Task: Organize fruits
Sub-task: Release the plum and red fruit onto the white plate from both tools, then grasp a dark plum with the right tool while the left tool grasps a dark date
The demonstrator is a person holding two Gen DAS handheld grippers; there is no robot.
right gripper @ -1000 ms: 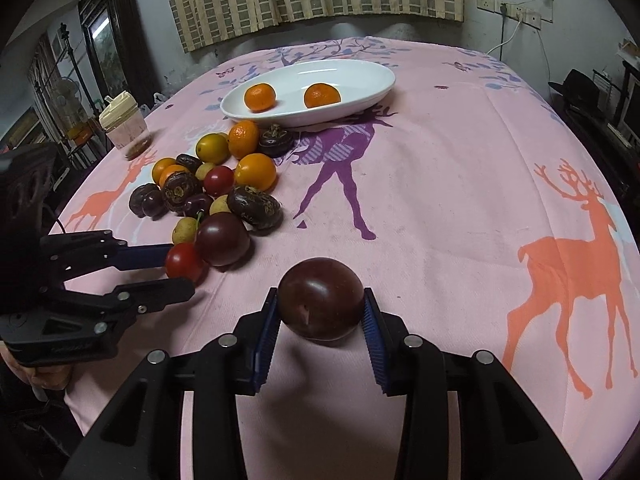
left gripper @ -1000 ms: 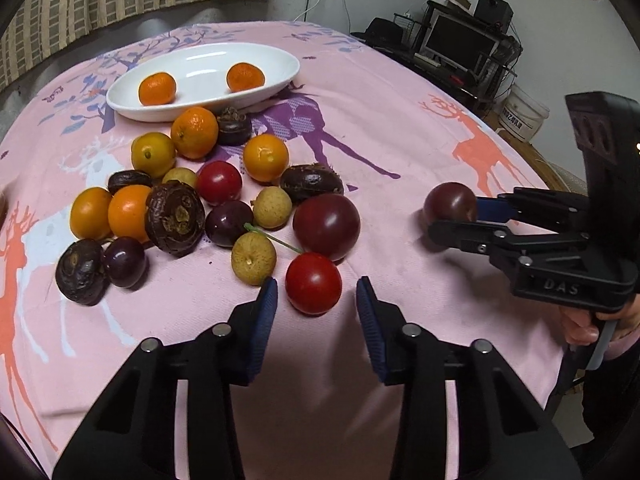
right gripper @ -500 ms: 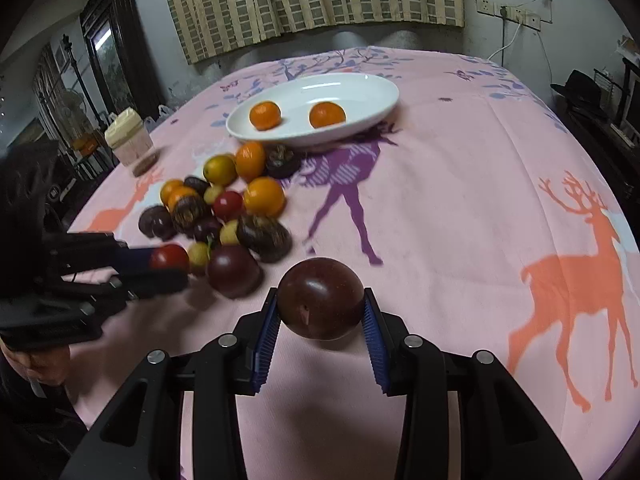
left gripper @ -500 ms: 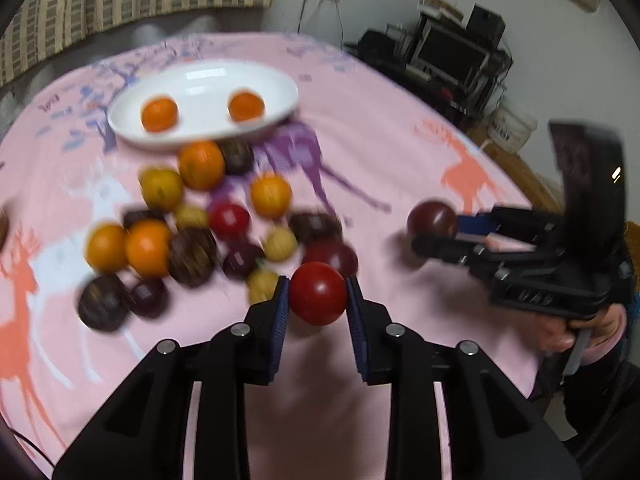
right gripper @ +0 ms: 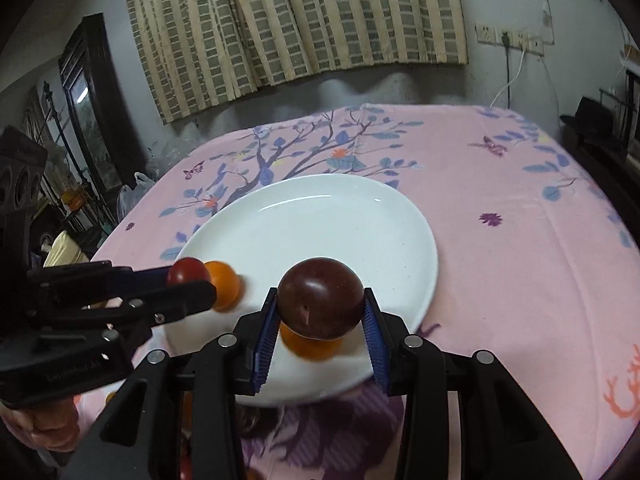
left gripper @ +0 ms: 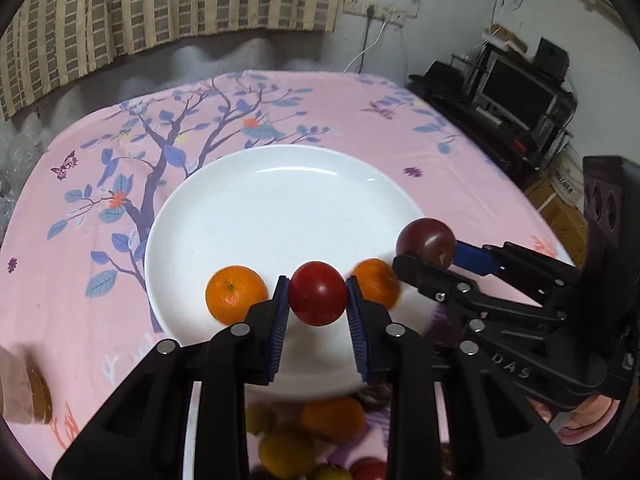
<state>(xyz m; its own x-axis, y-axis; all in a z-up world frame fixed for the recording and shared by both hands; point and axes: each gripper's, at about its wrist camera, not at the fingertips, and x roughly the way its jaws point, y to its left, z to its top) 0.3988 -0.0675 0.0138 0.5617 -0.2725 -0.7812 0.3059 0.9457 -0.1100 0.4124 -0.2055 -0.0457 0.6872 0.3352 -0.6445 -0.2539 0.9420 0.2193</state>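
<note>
Pink cloth (left gripper: 460, 168) with a blue-leaf tree print and orange deer covers the surface; striped curtains (right gripper: 296, 20) hang on the back wall, wall sockets (right gripper: 516, 38) at upper right of the right wrist view, and a dark screen on a rack (left gripper: 516, 92) sits at right of the left wrist view.

White plate (left gripper: 280, 208) lies mid-frame in both views. Two oranges rest on its near part: one (left gripper: 236, 294) left of centre, the other (left gripper: 376, 282) partly hidden behind the right jaw of the left gripper.

Left gripper (left gripper: 318, 294) has its jaws pinching a red tomato (left gripper: 318, 292), held above the near part of the plate between the two oranges. Right gripper (right gripper: 320, 304) has its jaws pinching a dark purple plum (right gripper: 320, 298), held over the plate's near right side, with an orange (right gripper: 310, 346) showing just under it.

Readable writing: "DAS" (left gripper: 514, 364) embossed on the right gripper body, lower right of the left wrist view. Embossed text on the left gripper body in the right wrist view is too small to read.

More fruit (left gripper: 316, 432), orange and yellow, sits blurred at bottom centre below the plate's near edge. Blurred tan object (left gripper: 24, 392) sits at the lower left edge.
</note>
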